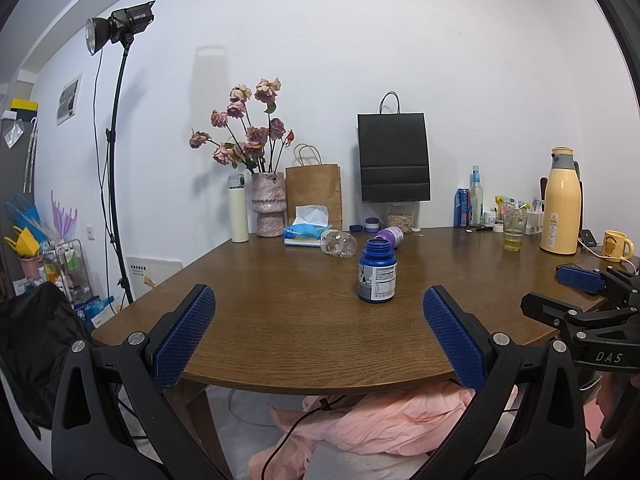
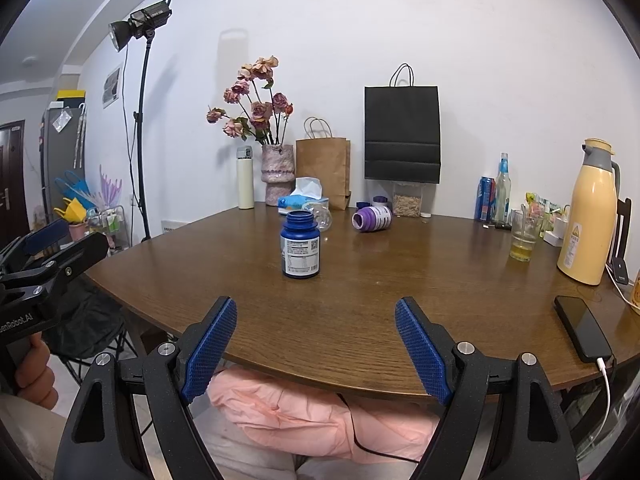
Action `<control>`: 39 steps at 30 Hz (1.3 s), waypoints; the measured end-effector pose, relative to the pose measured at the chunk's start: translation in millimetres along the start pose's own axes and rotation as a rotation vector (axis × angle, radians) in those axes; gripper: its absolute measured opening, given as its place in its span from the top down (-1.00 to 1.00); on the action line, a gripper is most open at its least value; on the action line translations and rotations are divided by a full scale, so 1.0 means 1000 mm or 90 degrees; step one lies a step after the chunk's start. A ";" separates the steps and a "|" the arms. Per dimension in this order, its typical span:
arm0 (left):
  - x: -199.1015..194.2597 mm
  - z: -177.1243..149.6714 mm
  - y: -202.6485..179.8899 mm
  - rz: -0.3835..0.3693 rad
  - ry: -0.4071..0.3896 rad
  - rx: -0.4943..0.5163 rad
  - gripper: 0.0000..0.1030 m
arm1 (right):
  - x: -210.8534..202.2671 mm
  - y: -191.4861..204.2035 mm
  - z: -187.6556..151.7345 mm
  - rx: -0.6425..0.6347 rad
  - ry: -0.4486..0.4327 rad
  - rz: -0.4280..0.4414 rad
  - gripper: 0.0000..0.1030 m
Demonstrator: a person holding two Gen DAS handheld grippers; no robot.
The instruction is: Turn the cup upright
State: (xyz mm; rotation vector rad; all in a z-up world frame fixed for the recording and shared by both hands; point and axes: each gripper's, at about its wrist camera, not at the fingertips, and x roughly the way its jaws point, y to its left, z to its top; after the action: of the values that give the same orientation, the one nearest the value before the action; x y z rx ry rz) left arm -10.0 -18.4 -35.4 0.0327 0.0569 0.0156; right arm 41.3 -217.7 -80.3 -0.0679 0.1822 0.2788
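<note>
A blue bottle (image 1: 377,272) stands upright with its mouth open on the brown table (image 1: 280,320); it also shows in the right wrist view (image 2: 301,251). A purple bottle (image 1: 390,236) lies on its side behind it, mouth toward me in the right wrist view (image 2: 372,218). A clear plastic bottle (image 1: 339,243) also lies on its side (image 2: 320,216). My left gripper (image 1: 318,338) is open and empty near the table's front edge. My right gripper (image 2: 316,346) is open and empty, also at the front edge.
A vase of dried roses (image 1: 268,208), a white flask (image 1: 239,208), tissue pack (image 1: 306,232), brown bag (image 1: 314,192) and black bag (image 1: 394,158) stand at the back. A glass (image 2: 524,236), yellow thermos (image 2: 590,216) and phone (image 2: 582,328) are at right.
</note>
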 end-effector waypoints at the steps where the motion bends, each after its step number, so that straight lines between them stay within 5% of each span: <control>1: 0.000 0.000 0.000 0.000 0.000 0.000 -1.00 | 0.000 0.000 0.000 0.000 0.001 0.001 -0.67; 39: 0.000 -0.001 0.001 -0.008 0.004 -0.003 -1.00 | 0.003 0.000 -0.001 0.001 0.004 0.002 -0.66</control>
State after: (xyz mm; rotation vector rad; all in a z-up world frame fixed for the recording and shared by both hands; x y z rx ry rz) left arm -9.8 -17.8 -36.2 0.0281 0.0634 0.0029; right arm 43.9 -217.4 -81.5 -0.0676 0.1890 0.2814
